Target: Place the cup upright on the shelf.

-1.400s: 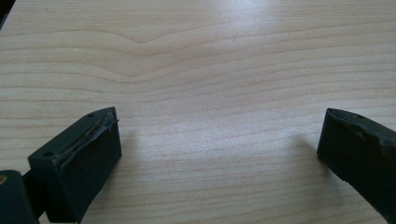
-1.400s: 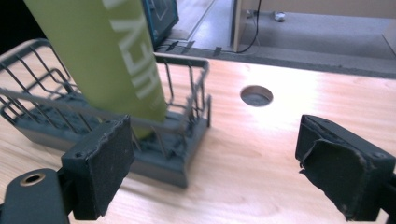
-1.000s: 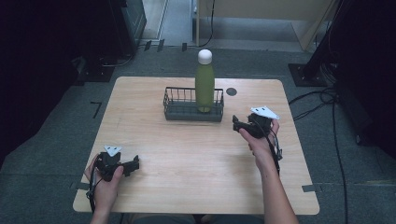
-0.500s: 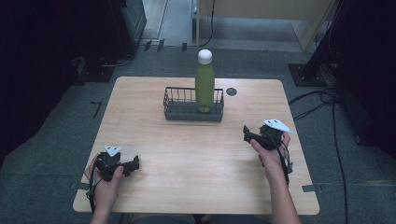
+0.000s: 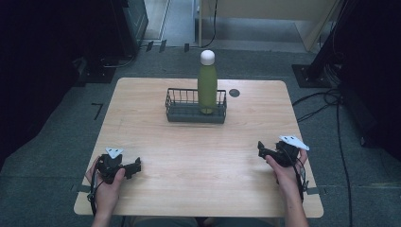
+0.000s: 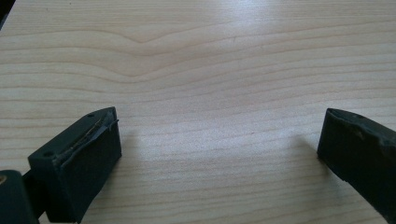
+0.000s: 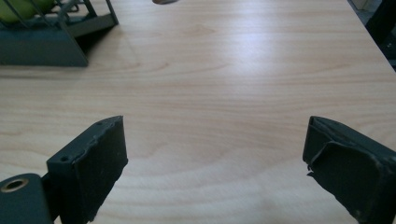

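Observation:
A green bottle [image 5: 207, 87] with a white cap stands upright in the right half of a dark wire basket [image 5: 179, 115] at the table's far middle. My left gripper [image 5: 137, 166] rests near the front left edge, its jaws wide apart over bare wood [image 6: 219, 140]. My right gripper [image 5: 261, 149] is low over the front right of the table and points left. Its jaws [image 7: 215, 149] have just been opening and hold nothing. The basket's corner [image 7: 42, 46] and a bit of the bottle [image 7: 18, 9] lie ahead of it to the left.
The wooden table [image 5: 189, 198] has a small dark round spot [image 5: 234, 92] right of the basket. Cables [image 5: 331, 99] trail on the floor to the right. Dark equipment [image 5: 127, 23] stands behind the table on the left.
My right gripper moved from beside the basket's right end back toward the front right of the table and sank lower. The left gripper, bottle and basket stayed put.

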`<action>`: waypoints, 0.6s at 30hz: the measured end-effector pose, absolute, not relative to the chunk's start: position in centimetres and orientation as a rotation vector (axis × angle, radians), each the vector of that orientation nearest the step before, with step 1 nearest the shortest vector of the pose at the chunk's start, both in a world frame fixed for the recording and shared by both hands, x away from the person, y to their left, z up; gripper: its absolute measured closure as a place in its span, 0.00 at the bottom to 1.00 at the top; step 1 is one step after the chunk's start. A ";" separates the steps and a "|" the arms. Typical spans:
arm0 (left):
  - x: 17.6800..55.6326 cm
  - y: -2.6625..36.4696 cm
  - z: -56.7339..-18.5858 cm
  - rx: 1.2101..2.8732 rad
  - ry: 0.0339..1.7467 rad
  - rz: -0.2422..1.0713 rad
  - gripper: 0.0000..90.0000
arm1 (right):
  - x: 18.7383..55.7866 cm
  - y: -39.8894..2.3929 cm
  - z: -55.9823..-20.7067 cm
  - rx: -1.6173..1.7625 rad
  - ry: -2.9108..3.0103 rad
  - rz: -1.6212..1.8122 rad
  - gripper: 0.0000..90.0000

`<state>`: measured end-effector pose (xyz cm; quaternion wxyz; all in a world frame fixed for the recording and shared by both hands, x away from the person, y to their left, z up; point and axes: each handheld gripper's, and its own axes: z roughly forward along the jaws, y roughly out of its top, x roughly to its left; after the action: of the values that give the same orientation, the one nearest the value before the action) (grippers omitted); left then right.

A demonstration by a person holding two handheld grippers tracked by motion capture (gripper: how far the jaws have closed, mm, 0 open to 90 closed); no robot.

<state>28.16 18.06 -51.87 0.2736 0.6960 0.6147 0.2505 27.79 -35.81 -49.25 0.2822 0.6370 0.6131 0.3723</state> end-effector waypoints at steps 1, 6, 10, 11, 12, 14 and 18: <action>28.2 18.1 -51.9 1.873 1.653 0.674 0.00 | 27.5 -36.1 -49.4 1.707 1.641 0.991 0.07; 28.2 18.1 -51.9 1.876 1.653 0.674 0.00 | 26.2 -37.8 -50.4 1.737 1.633 0.965 0.06; 28.2 18.1 -51.9 1.876 1.653 0.673 0.00 | 25.0 -38.9 -51.0 1.768 1.625 0.933 0.06; 28.2 18.1 -51.9 1.876 1.653 0.673 0.00 | 24.8 -39.1 -51.1 1.766 1.626 0.926 0.06; 28.2 18.1 -51.9 1.878 1.651 0.675 0.00 | 24.4 -39.5 -51.3 1.772 1.627 0.920 0.05; 28.2 18.1 -51.9 1.877 1.651 0.674 0.00 | 23.9 -40.0 -51.7 1.785 1.634 0.902 0.05; 28.1 18.1 -51.9 1.877 1.652 0.674 0.00 | 23.0 -41.1 -52.2 1.807 1.652 0.850 0.05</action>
<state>28.15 18.08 -51.86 0.2725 0.6975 0.6137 0.2503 22.97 -41.10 -52.24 0.2717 0.6711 0.6134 0.3156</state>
